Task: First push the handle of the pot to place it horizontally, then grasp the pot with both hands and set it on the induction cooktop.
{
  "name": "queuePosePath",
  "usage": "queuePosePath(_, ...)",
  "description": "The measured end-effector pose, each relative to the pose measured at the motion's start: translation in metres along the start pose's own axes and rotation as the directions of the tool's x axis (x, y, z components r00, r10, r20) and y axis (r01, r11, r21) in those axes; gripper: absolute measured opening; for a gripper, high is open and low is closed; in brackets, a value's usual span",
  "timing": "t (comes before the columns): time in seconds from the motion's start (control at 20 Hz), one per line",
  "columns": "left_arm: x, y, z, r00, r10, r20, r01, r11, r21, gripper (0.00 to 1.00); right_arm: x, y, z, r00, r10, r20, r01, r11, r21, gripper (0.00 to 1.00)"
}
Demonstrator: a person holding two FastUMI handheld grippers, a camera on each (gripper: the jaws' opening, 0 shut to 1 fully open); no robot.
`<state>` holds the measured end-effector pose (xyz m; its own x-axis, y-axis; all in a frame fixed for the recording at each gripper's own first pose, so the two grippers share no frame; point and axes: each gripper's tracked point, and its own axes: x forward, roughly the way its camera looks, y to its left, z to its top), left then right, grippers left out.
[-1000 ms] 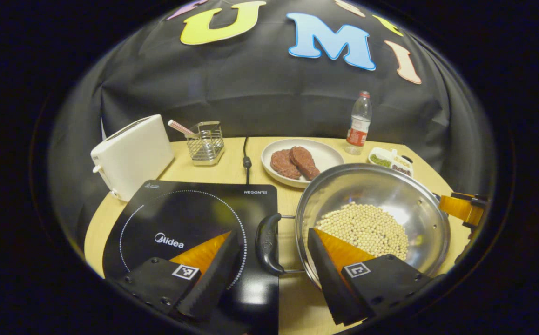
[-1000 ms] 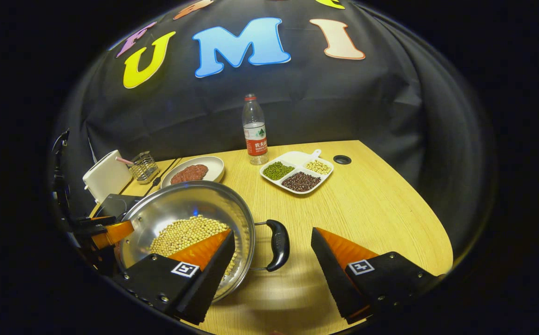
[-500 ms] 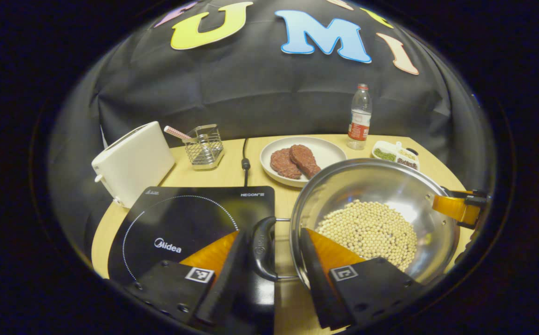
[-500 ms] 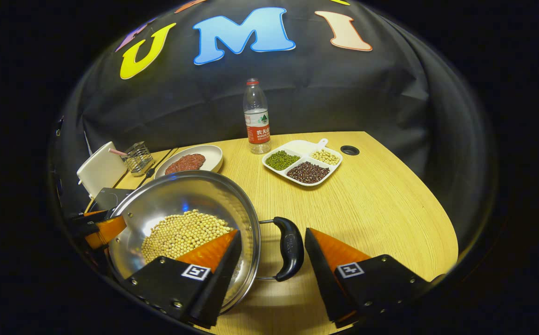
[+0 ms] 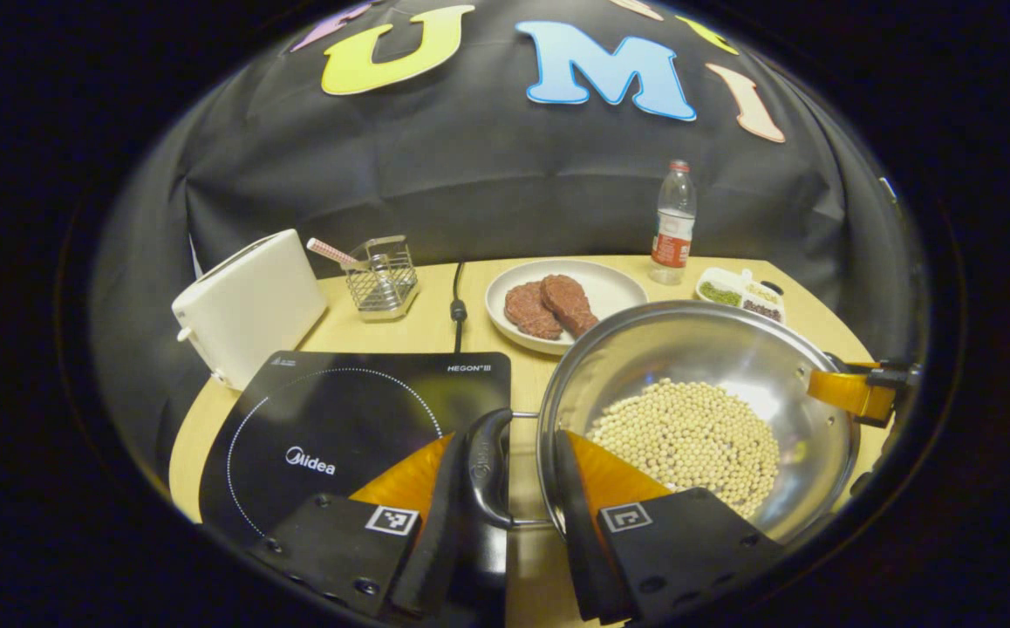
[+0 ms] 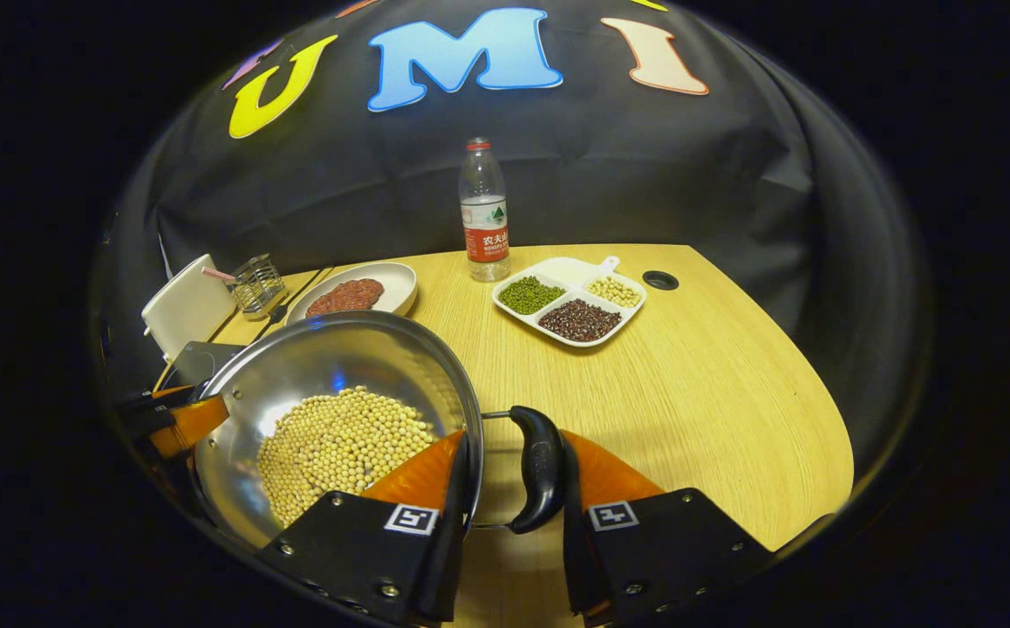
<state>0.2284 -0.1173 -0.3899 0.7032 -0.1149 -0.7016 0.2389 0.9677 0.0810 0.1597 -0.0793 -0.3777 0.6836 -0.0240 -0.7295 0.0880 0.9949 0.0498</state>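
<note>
A pale wooden tabletop (image 6: pixel 688 392) stands before a black cloth wall. Going left to right in the left gripper view: a white toaster (image 5: pixel 248 301), a wire basket (image 5: pixel 383 275), the black induction cooktop (image 5: pixel 357 427), a plate of meat (image 5: pixel 557 301), then the steel pot (image 5: pixel 697 410) full of soybeans (image 5: pixel 688 436), a bottle (image 5: pixel 671 222) and a divided dish (image 5: pixel 736 292) behind it.

The pot sits on the tabletop just right of the cooktop, both black handles lying level. The left tongs (image 5: pixel 505 488) straddle the left handle (image 5: pixel 487 467) and the pot's rim, narrowed almost onto them; whether both pads press I cannot tell. The right tongs (image 6: pixel 509 497) look clenched across the rim and right handle (image 6: pixel 540 467).

The grasping step seems nearly finished. Next comes an even lift with both hands, leftward onto the cooktop, keeping the pot flat so no beans spill.
</note>
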Motion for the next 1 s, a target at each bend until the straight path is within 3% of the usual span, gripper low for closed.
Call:
queuePosePath(0.15,-0.001,-0.001,-0.001,1.000,0.015,0.008,-0.015,1.000,-0.007,0.61,-0.002,0.000,0.005,1.000,0.000,0.014,0.000,0.999,-0.032,0.48)
queuePosePath(0.25,-0.002,-0.004,-0.001,1.000,0.015,0.009,-0.015,1.000,-0.012,0.55,-0.005,-0.004,0.007,1.000,-0.001,0.014,0.001,0.999,-0.036,0.48)
queuePosePath(0.35,-0.006,-0.009,0.002,1.000,0.019,0.017,-0.019,1.000,-0.010,0.61,-0.008,-0.008,0.013,0.999,-0.005,0.031,0.007,0.998,-0.054,0.47)
queuePosePath(0.55,-0.018,-0.011,0.015,0.999,0.028,0.043,-0.027,1.000,-0.008,0.58,-0.017,-0.008,0.022,0.999,-0.003,0.041,0.005,0.999,-0.047,0.48)
queuePosePath(0.6,-0.020,-0.009,0.018,0.999,0.025,0.048,-0.025,1.000,-0.004,0.55,-0.021,-0.006,0.025,0.999,-0.009,0.048,0.011,0.999,-0.049,0.47)
queuePosePath(1.0,-0.037,0.035,0.037,0.996,-0.028,0.085,0.029,1.000,-0.003,0.58,-0.058,0.037,0.037,0.993,-0.071,0.091,0.074,0.997,-0.027,0.47)
